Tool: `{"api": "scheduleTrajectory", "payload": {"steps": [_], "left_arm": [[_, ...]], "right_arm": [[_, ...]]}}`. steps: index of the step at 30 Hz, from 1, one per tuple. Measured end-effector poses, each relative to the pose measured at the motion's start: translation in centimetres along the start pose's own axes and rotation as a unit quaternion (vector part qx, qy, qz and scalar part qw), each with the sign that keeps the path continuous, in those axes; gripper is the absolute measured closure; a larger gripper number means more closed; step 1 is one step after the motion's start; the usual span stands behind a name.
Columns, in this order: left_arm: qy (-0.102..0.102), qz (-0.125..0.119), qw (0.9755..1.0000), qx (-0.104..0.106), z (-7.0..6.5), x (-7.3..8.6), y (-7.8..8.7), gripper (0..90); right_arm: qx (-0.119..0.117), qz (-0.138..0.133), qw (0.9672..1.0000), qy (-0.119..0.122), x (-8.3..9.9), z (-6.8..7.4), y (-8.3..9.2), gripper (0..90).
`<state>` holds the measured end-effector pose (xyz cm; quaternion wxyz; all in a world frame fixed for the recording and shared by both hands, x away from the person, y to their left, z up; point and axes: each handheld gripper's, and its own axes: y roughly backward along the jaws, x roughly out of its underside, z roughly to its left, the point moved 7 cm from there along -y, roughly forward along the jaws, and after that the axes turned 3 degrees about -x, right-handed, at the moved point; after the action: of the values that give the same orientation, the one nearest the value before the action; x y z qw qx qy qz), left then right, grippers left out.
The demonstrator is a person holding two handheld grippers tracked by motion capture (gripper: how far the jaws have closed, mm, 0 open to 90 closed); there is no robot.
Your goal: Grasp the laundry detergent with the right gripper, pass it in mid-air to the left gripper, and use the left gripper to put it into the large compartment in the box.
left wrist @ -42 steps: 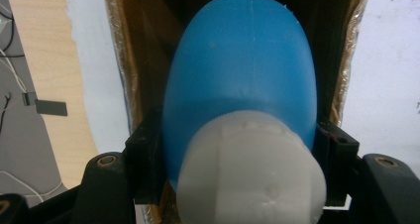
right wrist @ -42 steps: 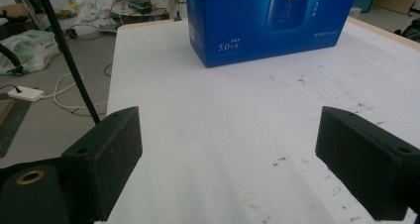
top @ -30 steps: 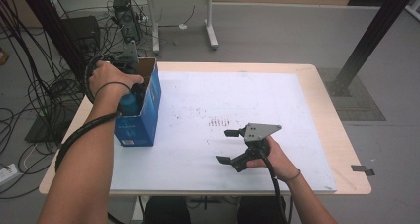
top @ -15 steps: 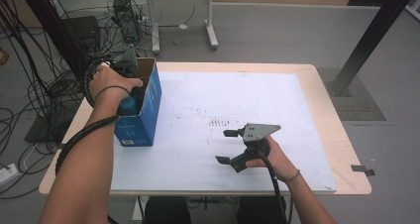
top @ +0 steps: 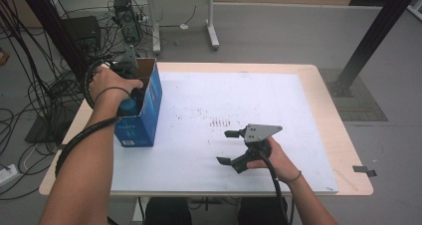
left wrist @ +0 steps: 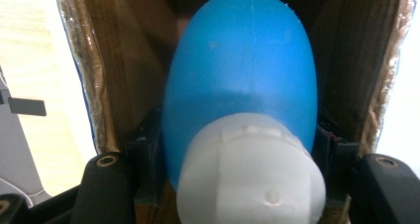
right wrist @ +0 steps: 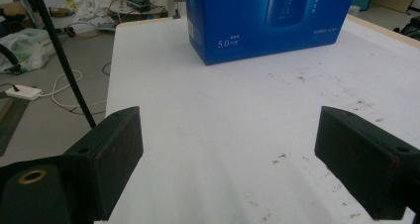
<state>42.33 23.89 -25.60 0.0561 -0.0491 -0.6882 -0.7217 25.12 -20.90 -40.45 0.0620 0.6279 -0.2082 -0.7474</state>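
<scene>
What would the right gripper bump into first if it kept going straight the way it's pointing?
Probably the blue box. The open right gripper points across the bare white table toward it, with nothing between; depth is hard to judge.

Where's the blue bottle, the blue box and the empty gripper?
blue bottle [left wrist: 242,65], left gripper view, on its rounded blue body.
blue box [top: 149,103], high view, on its long blue side.
right gripper [top: 228,146], high view, midway between its two black fingertips.

The blue box [top: 142,113] stands at the counter's [top: 318,85] left edge, its open top crowded by the left gripper [top: 130,93] and blue bottle [left wrist: 242,70]; cardboard walls press close on both sides; rightward the white surface lies bare around the right gripper [top: 226,146].
</scene>
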Motion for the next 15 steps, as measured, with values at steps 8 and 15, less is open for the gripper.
{"api": "scheduleTrajectory", "payload": {"steps": [8,15], "left_arm": [[0.000,0.000,1.0000,-0.001,-0.05,0.05,0.00,37.3],[0.000,-0.001,1.0000,-0.002,-0.13,0.08,-0.02,37.3]], "right_arm": [[-0.001,0.000,1.0000,-0.001,0.03,-0.01,-0.01,11.6],[-0.001,-0.001,1.0000,-0.001,0.08,-0.01,-0.06,11.6]]}}
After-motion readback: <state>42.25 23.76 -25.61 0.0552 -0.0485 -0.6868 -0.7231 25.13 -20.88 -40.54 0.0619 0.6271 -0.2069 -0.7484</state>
